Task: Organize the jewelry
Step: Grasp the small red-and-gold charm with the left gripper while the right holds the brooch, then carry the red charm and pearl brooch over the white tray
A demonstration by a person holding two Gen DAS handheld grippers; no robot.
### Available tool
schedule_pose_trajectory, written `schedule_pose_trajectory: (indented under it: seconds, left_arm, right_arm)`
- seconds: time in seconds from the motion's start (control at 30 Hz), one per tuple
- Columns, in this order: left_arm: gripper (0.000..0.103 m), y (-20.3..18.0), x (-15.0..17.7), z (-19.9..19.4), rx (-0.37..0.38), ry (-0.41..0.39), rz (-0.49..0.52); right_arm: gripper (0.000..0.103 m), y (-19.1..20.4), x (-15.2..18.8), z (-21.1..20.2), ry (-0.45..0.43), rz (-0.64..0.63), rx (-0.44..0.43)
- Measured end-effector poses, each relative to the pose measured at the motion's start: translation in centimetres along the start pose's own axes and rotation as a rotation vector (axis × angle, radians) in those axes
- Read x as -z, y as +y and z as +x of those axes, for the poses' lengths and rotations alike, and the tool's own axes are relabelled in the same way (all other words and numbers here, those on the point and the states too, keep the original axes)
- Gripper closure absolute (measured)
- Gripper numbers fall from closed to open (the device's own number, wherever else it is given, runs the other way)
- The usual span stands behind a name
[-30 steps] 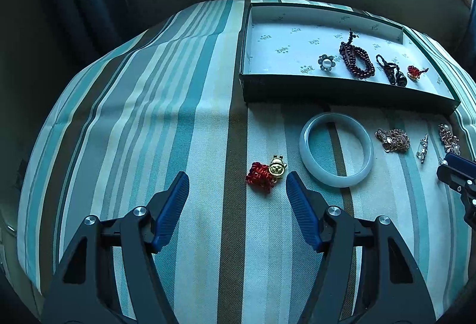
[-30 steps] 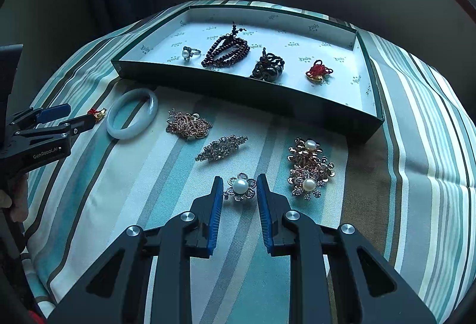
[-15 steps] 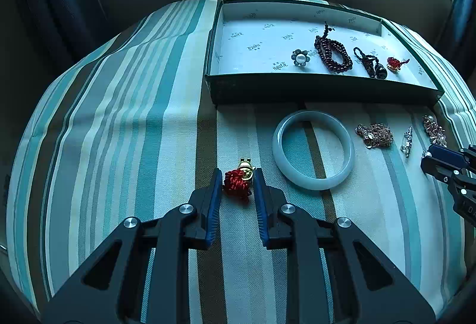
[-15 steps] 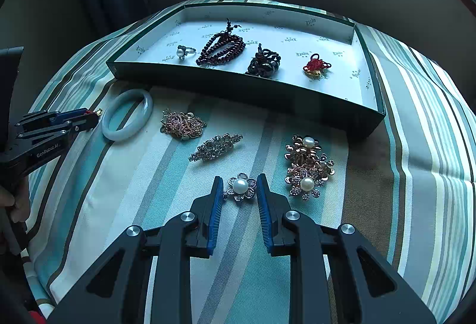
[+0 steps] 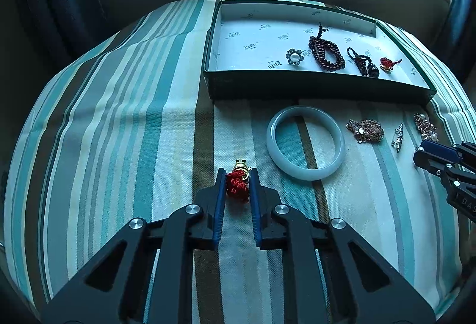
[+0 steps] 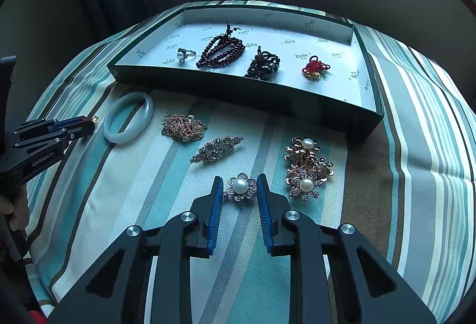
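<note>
From your left wrist, your left gripper (image 5: pixel 237 181) has its jaws pinching the red knot charm (image 5: pixel 237 185), which lies on the striped surface (image 5: pixel 125 127) just left of the jade bangle (image 5: pixel 305 142), well clear of the box (image 5: pixel 312 85) front wall, with wide bare cloth left of the bangle. From your right wrist, your right gripper (image 6: pixel 239 188) has its jaws narrowly spread either side of the pearl flower brooch (image 6: pixel 240 186), not clearly pressing it; nearer you than the box, the pearl cluster (image 6: pixel 306 167) crowds its right, the crystal brooch (image 6: pixel 216 147) sits up-left, and open cloth runs toward the surface's near edge.
</note>
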State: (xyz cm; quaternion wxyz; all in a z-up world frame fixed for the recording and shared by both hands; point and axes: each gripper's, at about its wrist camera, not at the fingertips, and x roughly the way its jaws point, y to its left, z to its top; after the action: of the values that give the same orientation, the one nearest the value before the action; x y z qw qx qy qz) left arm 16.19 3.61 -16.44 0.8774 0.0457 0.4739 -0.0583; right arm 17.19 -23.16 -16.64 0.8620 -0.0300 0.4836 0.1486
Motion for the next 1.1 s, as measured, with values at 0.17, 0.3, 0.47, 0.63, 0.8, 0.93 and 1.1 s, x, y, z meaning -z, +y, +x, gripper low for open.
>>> schedule_pose_trajectory:
  seconds: [0.17,0.3,0.47,0.63,0.8,0.93,1.1]
  left_arm:
    - [0.088,-0.1,-0.3,-1.0,0.005,-0.022,-0.001]
    - [0.088,-0.3,-0.7,-1.8,0.011,-0.041,-0.002]
    - [0.088,-0.6,-1.6,-2.8,0.022,-0.073,-0.003]
    - [0.088,-0.9,-3.2,-3.7,0.037,-0.107,0.001]
    - [0.088,-1.5,-5.6,-4.0,0.051,-0.146,0.007]
    - [0.088,-2.1,-7.7,-3.9,0.048,-0.183,0.026]
    - [0.088,-2.5,-10.5,-3.4,0.040,-0.220,0.023]
  right_arm:
    - [0.079,0.1,-0.1,-0.5,-0.013,0.004,-0.001]
    - [0.079,0.1,-0.4,-1.0,-0.027,0.010,-0.006]
    - [0.079,-0.3,-0.9,-2.2,-0.058,0.018,0.002]
    - [0.079,-1.2,-2.0,-3.4,-0.100,0.031,0.018]
    - [0.079,-2.6,-3.7,-4.1,-0.138,0.046,0.039]
    - [0.079,-3.6,-5.4,-4.3,-0.169,0.049,0.059]
    - [0.079,-5.0,-7.6,-3.9,-0.191,0.049,0.090]
